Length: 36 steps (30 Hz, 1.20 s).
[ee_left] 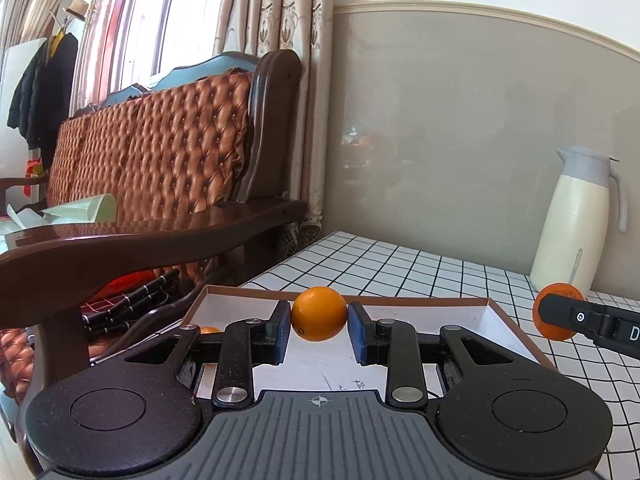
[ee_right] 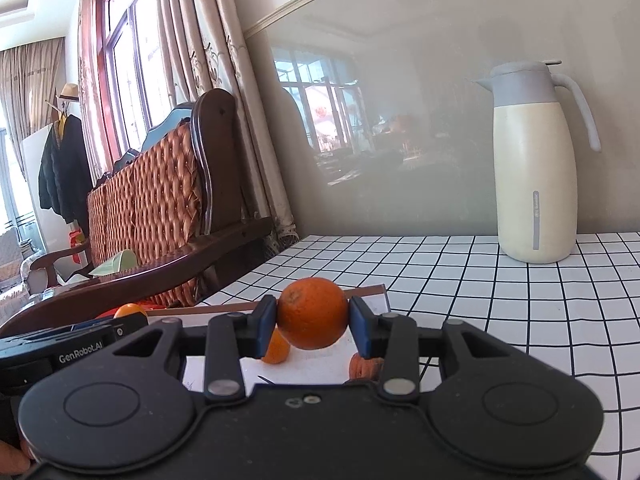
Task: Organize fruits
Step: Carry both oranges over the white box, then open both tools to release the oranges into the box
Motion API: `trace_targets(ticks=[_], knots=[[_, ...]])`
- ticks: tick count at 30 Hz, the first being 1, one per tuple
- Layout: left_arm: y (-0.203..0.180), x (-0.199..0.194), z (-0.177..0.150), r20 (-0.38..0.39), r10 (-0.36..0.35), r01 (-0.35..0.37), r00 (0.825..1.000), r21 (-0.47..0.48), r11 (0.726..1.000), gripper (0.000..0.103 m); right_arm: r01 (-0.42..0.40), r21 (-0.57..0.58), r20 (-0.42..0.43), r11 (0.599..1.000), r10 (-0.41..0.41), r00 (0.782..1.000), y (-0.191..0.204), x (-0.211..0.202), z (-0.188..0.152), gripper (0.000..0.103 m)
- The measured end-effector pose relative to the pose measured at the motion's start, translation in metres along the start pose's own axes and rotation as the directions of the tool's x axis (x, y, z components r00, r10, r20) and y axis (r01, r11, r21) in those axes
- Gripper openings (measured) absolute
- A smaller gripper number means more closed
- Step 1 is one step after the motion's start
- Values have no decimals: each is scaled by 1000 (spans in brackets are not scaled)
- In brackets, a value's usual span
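My left gripper [ee_left: 319, 330] is shut on an orange [ee_left: 319, 313] and holds it above a shallow white box with a brown rim [ee_left: 404, 301]. My right gripper [ee_right: 313, 330] is shut on a second orange [ee_right: 313, 319] over the same box [ee_right: 368, 291]; that orange also shows at the right of the left wrist view [ee_left: 554, 312]. Another orange [ee_right: 277, 348] lies in the box under my right gripper, and one shows at the box's left side [ee_left: 209, 330]. The left gripper's orange shows at left in the right wrist view [ee_right: 129, 310].
The box sits on a white table with a black grid pattern [ee_right: 500, 300]. A cream and grey thermos jug [ee_right: 534, 168] stands at the back by the wall. A brown wooden sofa [ee_left: 160, 184] stands just left of the table edge. A brownish ridged item [ee_right: 362, 366] lies in the box.
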<state>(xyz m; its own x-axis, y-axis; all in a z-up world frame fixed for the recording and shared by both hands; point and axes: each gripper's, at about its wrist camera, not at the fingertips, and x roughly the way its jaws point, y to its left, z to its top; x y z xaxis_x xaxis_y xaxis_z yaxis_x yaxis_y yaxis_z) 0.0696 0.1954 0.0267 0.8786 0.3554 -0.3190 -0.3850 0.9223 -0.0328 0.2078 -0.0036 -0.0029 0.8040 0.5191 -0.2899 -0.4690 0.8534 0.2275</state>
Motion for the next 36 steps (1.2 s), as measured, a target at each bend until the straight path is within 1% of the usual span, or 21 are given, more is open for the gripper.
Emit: trace_targets(ticks=[5, 12, 18, 21, 28, 36], knots=[[7, 6, -1, -2, 26, -26, 1000, -4, 1000, 31, 11, -22, 4, 1000, -11, 1000, 4, 8, 3, 31], [18, 14, 0, 2, 65, -65, 998, -12, 998, 31, 35, -19, -23, 999, -36, 999, 2, 23, -2, 31], [22, 21, 1, -4, 74, -74, 997, -8, 997, 31, 45, -33, -33, 998, -46, 998, 7, 34, 0, 31], [26, 24, 1, -21, 76, -76, 997, -23, 997, 31, 52, -40, -48, 998, -54, 997, 7, 44, 4, 31], [31, 32, 3, -35, 75, -76, 997, -32, 997, 31, 70, -59, -95, 996, -75, 993, 8, 61, 4, 31], [30, 53, 7, -77, 74, -77, 994, -37, 996, 31, 80, -69, -158, 994, -90, 983, 5, 75, 3, 31]])
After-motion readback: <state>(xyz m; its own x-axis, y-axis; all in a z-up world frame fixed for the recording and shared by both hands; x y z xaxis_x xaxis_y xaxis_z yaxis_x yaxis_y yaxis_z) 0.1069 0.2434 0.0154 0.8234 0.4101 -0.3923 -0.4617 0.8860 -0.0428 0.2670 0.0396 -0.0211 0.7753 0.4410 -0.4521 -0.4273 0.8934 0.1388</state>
